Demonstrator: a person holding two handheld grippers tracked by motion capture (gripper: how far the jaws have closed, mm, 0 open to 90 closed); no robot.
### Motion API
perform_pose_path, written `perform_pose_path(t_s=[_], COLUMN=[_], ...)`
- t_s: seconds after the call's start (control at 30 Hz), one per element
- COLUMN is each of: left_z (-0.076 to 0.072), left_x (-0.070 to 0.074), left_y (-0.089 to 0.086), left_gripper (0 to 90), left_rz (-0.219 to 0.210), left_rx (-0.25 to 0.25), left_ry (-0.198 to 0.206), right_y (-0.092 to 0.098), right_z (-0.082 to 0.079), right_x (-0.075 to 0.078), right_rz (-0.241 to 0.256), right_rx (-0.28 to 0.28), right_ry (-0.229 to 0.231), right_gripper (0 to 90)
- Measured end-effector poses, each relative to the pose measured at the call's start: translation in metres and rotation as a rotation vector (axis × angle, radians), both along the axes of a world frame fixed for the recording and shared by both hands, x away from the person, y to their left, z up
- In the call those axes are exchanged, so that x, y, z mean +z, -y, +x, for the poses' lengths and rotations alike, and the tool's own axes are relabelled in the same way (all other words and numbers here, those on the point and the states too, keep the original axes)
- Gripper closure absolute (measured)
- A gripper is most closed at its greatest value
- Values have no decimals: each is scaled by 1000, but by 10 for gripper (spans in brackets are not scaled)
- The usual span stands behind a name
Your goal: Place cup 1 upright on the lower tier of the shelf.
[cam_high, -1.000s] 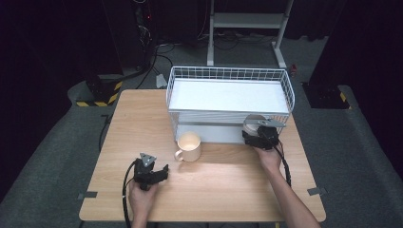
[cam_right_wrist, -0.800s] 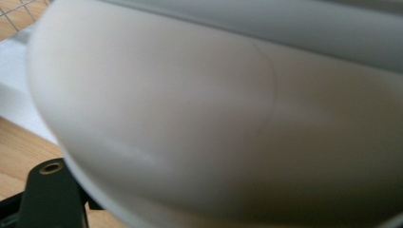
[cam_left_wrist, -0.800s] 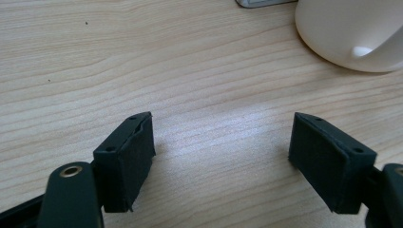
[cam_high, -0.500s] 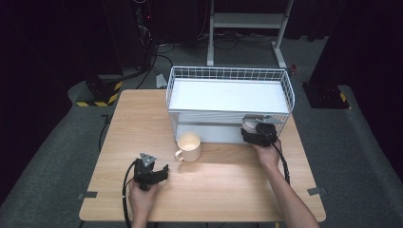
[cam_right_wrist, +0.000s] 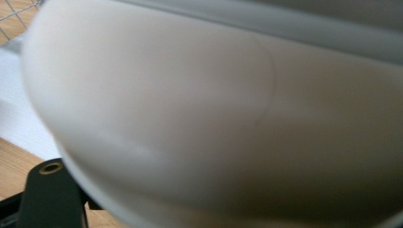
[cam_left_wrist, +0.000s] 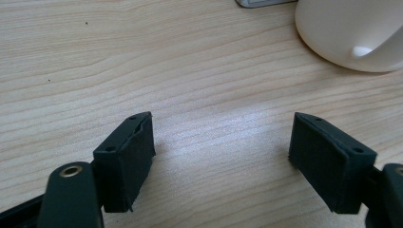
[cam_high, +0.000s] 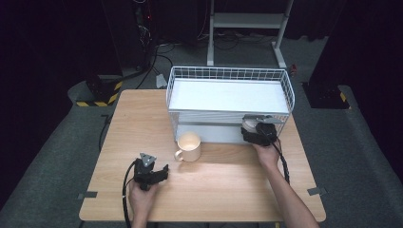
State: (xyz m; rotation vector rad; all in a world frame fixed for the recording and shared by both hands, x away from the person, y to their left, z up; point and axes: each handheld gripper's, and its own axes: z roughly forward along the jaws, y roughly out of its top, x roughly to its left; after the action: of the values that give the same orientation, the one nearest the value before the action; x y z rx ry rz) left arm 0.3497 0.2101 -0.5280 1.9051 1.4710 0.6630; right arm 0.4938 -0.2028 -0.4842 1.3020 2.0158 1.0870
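A: Wooden table (cam_high: 223,185), dark room around it. How do the jaws stand?

B: The left gripper (cam_left_wrist: 221,159) gapes wide over bare wood, clasping nothing, with the cream mug (cam_high: 188,146) just ahead. The right gripper (cam_high: 259,133) holds a white bowl (cam_right_wrist: 190,118) at the lower shelf of the white wire rack (cam_high: 229,90); its jaws are hidden behind the bowl, so their spacing I cannot tell

White bowl (cam_high: 250,124) sat tilted in the right hand-held gripper (cam_high: 259,133), at the front right corner of the white wire rack (cam_high: 228,97), under its top shelf. Close up, bowl (cam_right_wrist: 199,118) looked plain, smooth, glossy, its underside facing the camera.
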Motion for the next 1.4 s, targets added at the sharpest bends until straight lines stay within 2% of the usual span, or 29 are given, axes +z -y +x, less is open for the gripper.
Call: perform_pose_path(t_s=[0.2, 0.53, 0.67, 0.83, 1.07, 1.4], left_z=[0, 0, 0, 0, 0, 0], left_x=[0, 0, 0, 0, 0, 0], left_y=[0, 0, 0, 0, 0, 0], left_gripper=[233, 234, 233, 233, 234, 234], left_rz=[0, 0, 0, 0, 0, 0], left_rx=[0, 0, 0, 0, -1, 0], left_ry=[0, 0, 0, 0, 0, 0], right_y=[2, 3, 3, 5, 4, 7], right_z=[2, 0, -2, -4, -8, -19], right_x=[-2, -2, 0, 2, 4, 1], right_rz=[25, 7, 14, 10, -20, -34], right_rx=[-8, -1, -3, 5, -2, -2], right_ry=[-21, -34, -55, -55, -64, -41], right_gripper=[139, 132, 137, 143, 152, 190])
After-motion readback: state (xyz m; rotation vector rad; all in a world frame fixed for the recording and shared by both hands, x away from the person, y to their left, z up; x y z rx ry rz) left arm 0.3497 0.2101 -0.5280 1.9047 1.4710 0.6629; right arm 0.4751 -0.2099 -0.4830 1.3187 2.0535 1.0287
